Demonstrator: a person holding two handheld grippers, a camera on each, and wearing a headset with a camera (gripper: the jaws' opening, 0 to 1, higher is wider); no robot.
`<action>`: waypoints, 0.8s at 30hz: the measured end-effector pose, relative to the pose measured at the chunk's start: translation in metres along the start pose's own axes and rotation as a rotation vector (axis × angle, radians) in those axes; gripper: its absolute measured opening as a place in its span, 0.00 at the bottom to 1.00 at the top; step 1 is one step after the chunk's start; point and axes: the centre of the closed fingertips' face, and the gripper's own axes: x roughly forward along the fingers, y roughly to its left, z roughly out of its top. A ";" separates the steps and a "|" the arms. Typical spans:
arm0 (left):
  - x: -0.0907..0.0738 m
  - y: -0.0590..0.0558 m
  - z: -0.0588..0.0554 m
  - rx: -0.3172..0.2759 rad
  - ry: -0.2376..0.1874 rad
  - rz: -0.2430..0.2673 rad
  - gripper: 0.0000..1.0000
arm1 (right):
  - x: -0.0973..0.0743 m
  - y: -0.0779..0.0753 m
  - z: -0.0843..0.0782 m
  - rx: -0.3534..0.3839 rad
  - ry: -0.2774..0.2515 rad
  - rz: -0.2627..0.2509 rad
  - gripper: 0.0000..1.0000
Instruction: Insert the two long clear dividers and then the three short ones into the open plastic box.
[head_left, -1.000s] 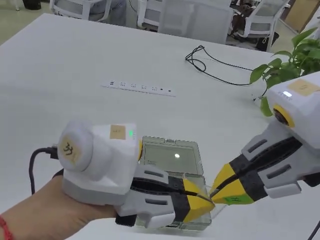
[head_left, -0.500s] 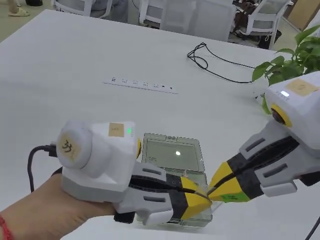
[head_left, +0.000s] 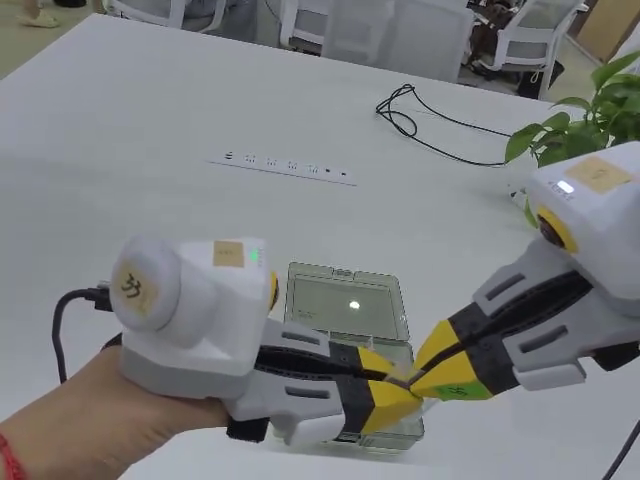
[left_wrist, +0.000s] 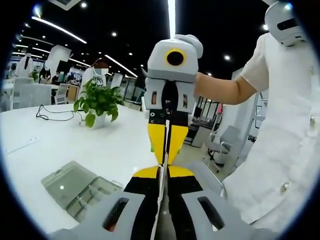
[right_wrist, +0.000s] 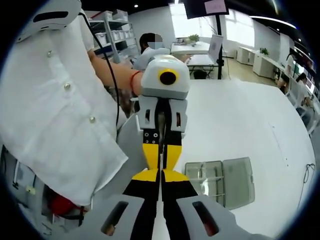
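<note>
The left gripper (head_left: 398, 398) and the right gripper (head_left: 425, 375) meet tip to tip, low in the middle of the head view. Both have their jaws squeezed close together. I cannot tell if a clear divider is pinched there. The open plastic box (head_left: 340, 300) sits right under the tips, long side running left to right. The left gripper hides part of it. A power strip (head_left: 285, 165) lies well away, higher up.

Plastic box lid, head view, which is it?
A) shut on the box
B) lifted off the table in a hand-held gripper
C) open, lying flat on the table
C: the lid lies flat on the table, swung back from the box on the far side from the person.
</note>
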 end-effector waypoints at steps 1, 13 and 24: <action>0.000 0.000 0.000 0.001 -0.001 0.002 0.02 | 0.000 0.000 0.000 0.000 0.000 0.000 0.03; -0.006 0.004 0.000 -0.010 -0.009 0.027 0.11 | 0.002 -0.005 0.002 -0.004 0.009 -0.010 0.03; -0.017 0.012 -0.003 -0.014 -0.011 0.069 0.16 | 0.003 -0.009 0.002 -0.011 0.019 -0.014 0.03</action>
